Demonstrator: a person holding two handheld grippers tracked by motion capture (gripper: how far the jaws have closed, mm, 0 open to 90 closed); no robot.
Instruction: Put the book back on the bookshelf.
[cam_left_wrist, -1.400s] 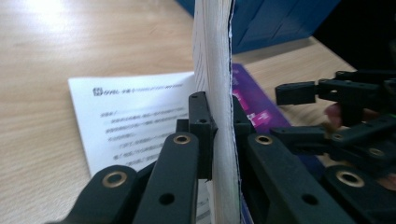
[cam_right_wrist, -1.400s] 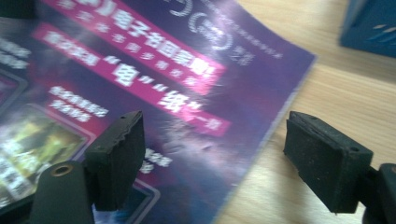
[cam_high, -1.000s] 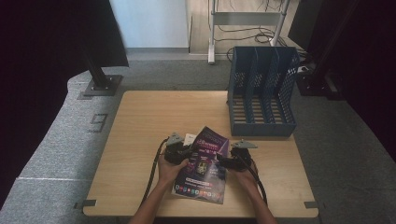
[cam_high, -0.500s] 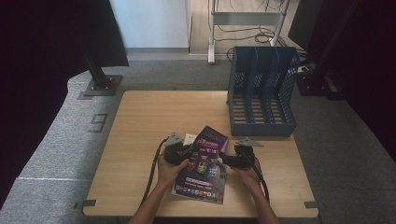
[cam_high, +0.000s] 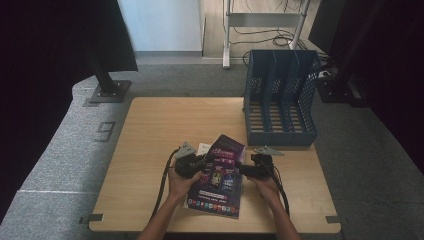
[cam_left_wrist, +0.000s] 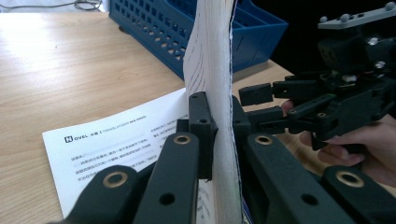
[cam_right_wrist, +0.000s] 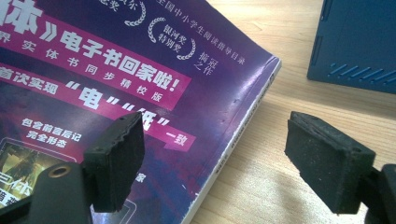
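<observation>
Holding: left gripper fingers clamped on the book, lower centre
Waiting: right gripper fingers apart beside its spine
Left: blue file rack empty, upper right

A blue file rack with upright dividers and perforated walls stands on the far right part of the light wooden surface; in the left gripper view the same rack runs across the top. A white printed sheet with black text lies flat on the surface; from the high view only a small corner of it is visible. Beyond the surface lies grey carpet, a black stand base sits at the left, and a white metal frame with loose cables stands at the back
</observation>
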